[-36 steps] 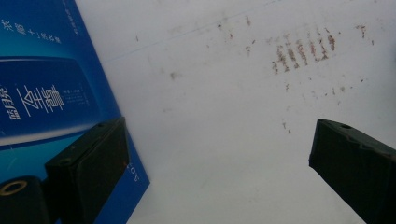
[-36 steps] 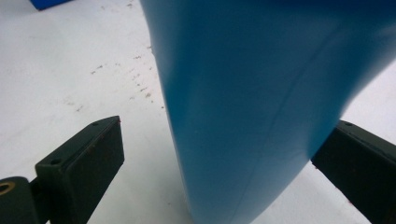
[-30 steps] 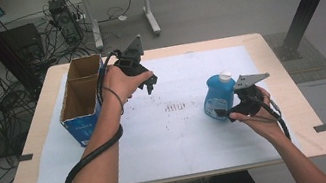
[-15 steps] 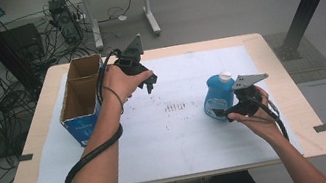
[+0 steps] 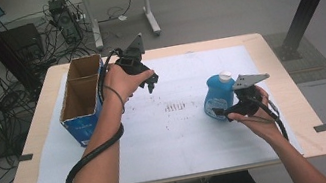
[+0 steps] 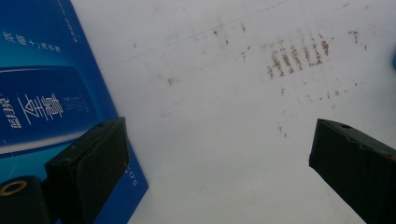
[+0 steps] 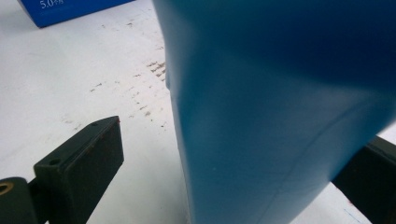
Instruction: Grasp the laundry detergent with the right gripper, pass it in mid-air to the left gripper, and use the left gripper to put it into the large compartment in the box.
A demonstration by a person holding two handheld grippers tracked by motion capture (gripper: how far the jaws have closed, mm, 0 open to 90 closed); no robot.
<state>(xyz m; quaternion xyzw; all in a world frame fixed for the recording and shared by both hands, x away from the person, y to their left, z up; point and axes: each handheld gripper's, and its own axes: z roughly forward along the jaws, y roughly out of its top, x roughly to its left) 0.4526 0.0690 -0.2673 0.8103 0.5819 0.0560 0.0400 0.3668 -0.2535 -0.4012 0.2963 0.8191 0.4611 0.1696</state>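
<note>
Jaws of the right gripper [image 5: 221, 110] are standing apart, flanking the upright blue bottle [image 5: 218, 95]; left gripper [image 5: 150, 79] jaws are hanging apart over the counter [image 5: 192, 152].

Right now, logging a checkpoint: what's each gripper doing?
Left gripper: open, empty, above the table beside the box.
Right gripper: open, jaws around the bottle, not clamped.

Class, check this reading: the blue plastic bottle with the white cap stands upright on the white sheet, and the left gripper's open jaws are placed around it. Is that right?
Not quite. It is the right gripper whose open jaws stand around the blue plastic bottle with the white cap, as the right gripper view shows. The left gripper hangs open near the blue cardboard box. The bottle does stand upright on the white sheet.
</note>
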